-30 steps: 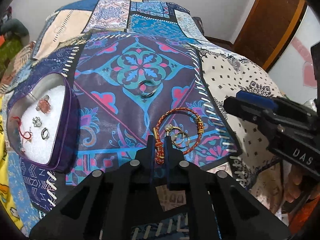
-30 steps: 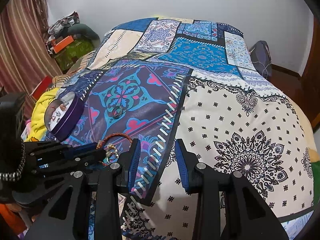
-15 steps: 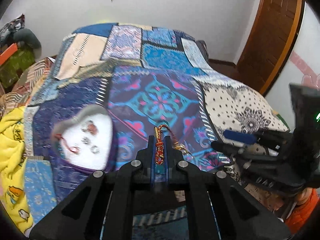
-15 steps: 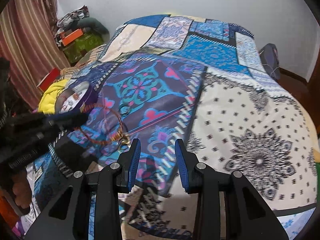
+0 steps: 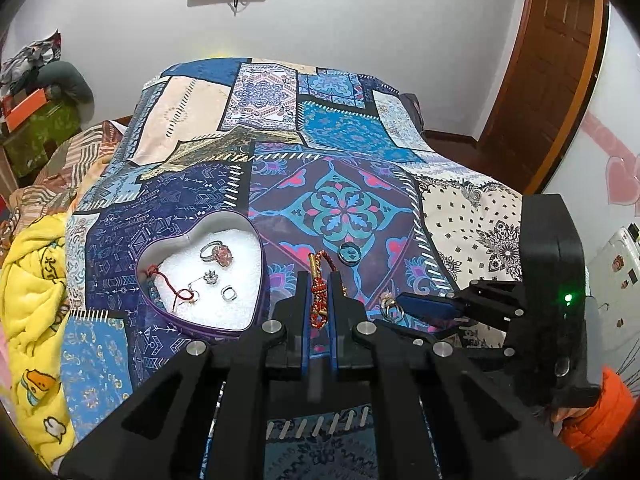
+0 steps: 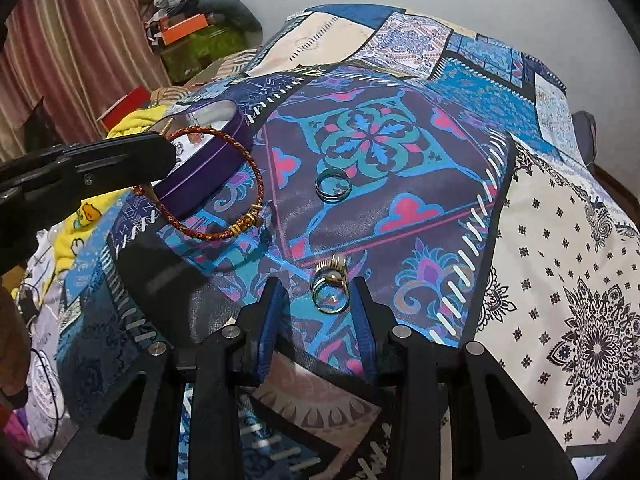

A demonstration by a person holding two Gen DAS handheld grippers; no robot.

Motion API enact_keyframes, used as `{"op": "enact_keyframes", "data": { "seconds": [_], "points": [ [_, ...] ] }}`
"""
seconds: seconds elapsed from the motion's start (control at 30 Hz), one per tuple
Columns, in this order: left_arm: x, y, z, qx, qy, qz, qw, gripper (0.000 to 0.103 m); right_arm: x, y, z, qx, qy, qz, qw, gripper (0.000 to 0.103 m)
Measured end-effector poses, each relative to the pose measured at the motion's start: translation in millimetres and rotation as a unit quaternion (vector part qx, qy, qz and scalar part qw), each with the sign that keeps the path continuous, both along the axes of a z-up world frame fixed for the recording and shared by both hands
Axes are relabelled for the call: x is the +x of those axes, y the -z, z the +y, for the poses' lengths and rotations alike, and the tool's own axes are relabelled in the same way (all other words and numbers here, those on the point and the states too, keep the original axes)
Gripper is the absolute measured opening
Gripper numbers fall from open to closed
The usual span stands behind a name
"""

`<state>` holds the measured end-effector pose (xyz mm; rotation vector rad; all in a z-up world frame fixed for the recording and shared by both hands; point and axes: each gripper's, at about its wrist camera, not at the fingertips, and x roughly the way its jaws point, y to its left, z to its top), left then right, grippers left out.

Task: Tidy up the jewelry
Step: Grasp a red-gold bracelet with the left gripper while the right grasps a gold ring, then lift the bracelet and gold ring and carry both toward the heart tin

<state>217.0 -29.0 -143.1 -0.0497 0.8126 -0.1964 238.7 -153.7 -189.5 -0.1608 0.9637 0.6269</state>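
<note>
The left claw (image 5: pixel 320 292) is clamped on the cord bracelet (image 6: pixel 224 184), hanging light and limp above the bed (image 6: pixel 560 240) beside the heart tin (image 5: pixel 200 272). The right claw (image 6: pixel 318 300), jaws just narrowing, straddles small, hard, slippery rings (image 6: pixel 330 290) without touching; grip across the bands.

- In the left wrist view, we lost most of the red braided bracelet (image 5: pixel 318 300) between the left gripper's (image 5: pixel 319 280) closed fingers.
- The heart-shaped tin's (image 6: pixel 208 168) inside was largely hidden from the right wrist view.
- The small pieces (image 5: pixel 211 277) in it were too tiny to identify.
- The patchwork bedspread's (image 6: pixel 560 240) near edge ran under both grippers.
</note>
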Motion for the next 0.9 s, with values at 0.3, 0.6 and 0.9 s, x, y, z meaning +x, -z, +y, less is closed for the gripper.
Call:
{"op": "enact_keyframes", "data": {
  "seconds": [0.3, 0.6, 0.9],
  "points": [
    [-8, -18, 3, -0.008, 0.001, -0.023, 0.9997, 0.006, -3, -5, -11, 0.008, 0.022, 0.006, 1.0, 0.017],
    [-19, -42, 12, -0.015, -0.008, -0.054, 0.9984, 0.006, -9, -32, -20, 0.023, 0.036, -0.02, 0.999, 0.017],
    [-24, -63, 33, -0.018, -0.032, -0.085, 0.9957, 0.006, -7, -66, -12, 0.058, 0.034, -0.06, 0.996, 0.017]
  ]
}}
